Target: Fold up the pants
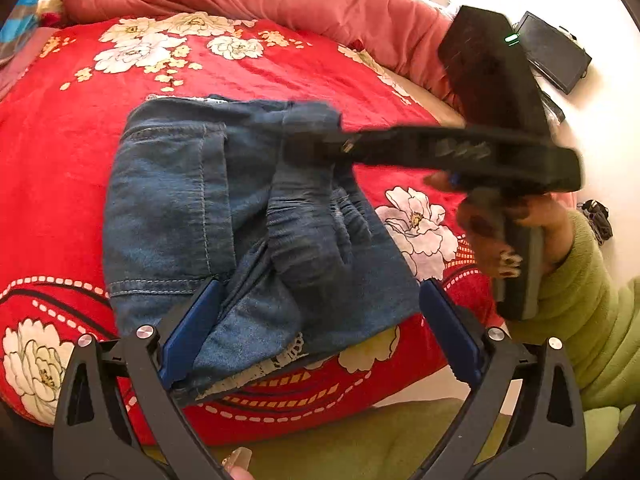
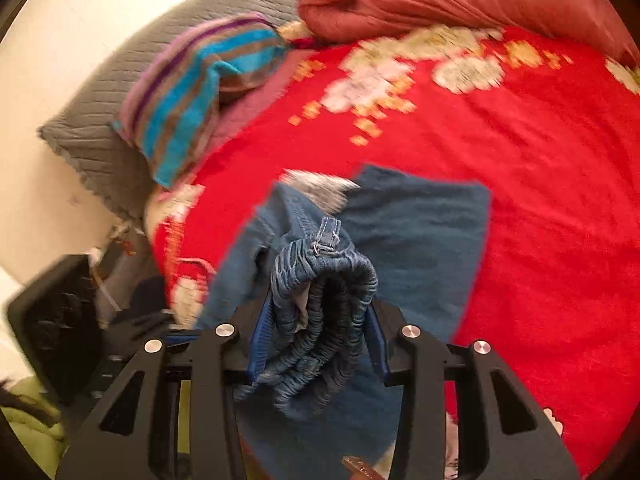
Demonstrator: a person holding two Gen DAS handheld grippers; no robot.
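Two tongs work the denim pants [image 1: 224,208], which lie part-folded on the near side of the bed [image 1: 60,152], over its red flowered blanket. The right tongs [image 2: 316,344] are clenched on the gathered elastic waistband [image 2: 320,280], lifted off the blanket and blurred with motion. The left tongs [image 1: 316,320] stand released, their blue pads straddling the near edge of the cloth without pinching it. To fold well, the waistband should probably travel low and level over the flat layer, landing with edges matched, while the left tongs steady the near hem against dragging.
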